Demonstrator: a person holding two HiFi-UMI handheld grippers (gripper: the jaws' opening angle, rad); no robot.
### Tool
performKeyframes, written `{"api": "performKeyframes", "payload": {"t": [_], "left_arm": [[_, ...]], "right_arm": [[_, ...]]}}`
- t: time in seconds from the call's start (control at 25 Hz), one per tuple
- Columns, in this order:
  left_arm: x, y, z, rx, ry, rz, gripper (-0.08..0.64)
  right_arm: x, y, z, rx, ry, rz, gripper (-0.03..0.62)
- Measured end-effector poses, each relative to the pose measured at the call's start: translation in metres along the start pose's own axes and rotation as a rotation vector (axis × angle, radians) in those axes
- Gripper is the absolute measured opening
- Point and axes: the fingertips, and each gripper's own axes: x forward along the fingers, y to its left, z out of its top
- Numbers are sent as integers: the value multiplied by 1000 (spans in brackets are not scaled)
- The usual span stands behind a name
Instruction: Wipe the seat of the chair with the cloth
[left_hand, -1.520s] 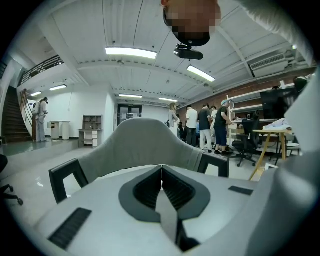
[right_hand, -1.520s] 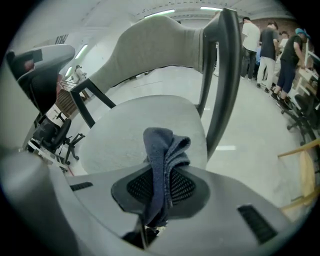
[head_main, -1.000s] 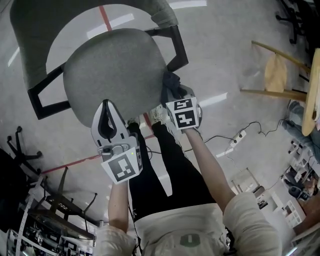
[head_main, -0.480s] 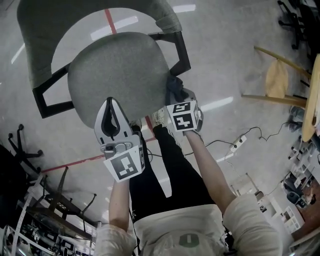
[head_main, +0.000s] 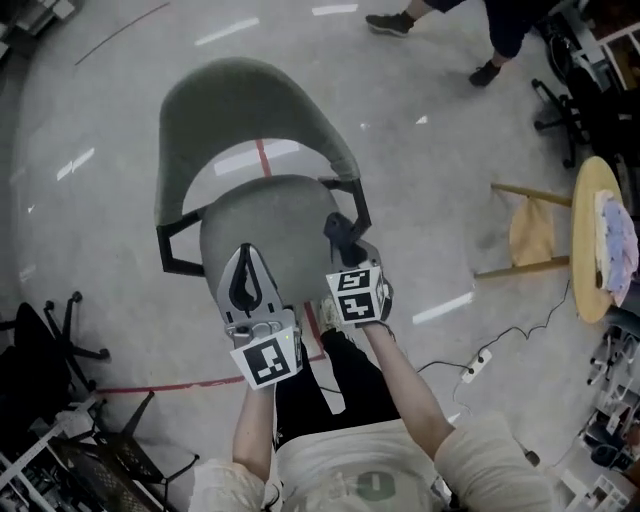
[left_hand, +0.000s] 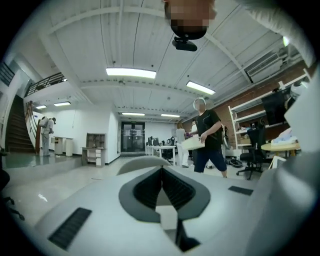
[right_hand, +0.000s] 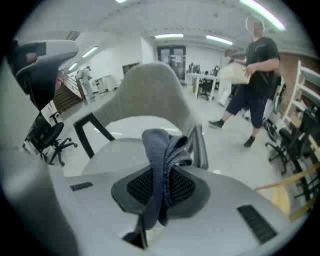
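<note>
A grey upholstered chair with black arms stands in front of me; its round seat (head_main: 272, 215) (right_hand: 127, 131) shows in the head view and the right gripper view. My right gripper (head_main: 343, 238) (right_hand: 161, 176) is shut on a dark blue-grey cloth (head_main: 340, 232) (right_hand: 161, 152), held just off the seat's right front edge near the black armrest (head_main: 356, 205). My left gripper (head_main: 246, 272) (left_hand: 162, 172) hovers over the seat's front edge with its jaws shut and nothing between them; it points level into the room.
A wooden stool (head_main: 535, 232) and a round table (head_main: 594, 236) with cloth on it stand at the right. A power strip and cable (head_main: 482, 358) lie on the floor. Office chairs (head_main: 50, 345) stand at the left. A person (right_hand: 252, 75) carrying a box walks at the far right.
My head has pulled back, so the whole chair now shows smaller. Both grippers keep their places at the seat's front edge, the right still holding the cloth.
</note>
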Motion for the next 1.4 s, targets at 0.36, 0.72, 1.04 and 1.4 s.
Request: {"api": "performKeyframes", "payload": {"t": [0.36, 0.72, 1.04, 1.4], "left_arm": [[-24, 6, 189, -47, -191, 1, 15], [-67, -7, 313, -83, -402, -36, 15], [-77, -11, 338, -37, -472, -52, 15], [-90, -13, 330, -55, -455, -50, 15]], "right_arm": [[-200, 27, 250, -144, -544, -76, 57], [-379, 70, 308, -121, -1008, 111, 57], [-400, 79, 304, -162, -1043, 162, 57], [-403, 86, 293, -160, -1023, 192, 57]]}}
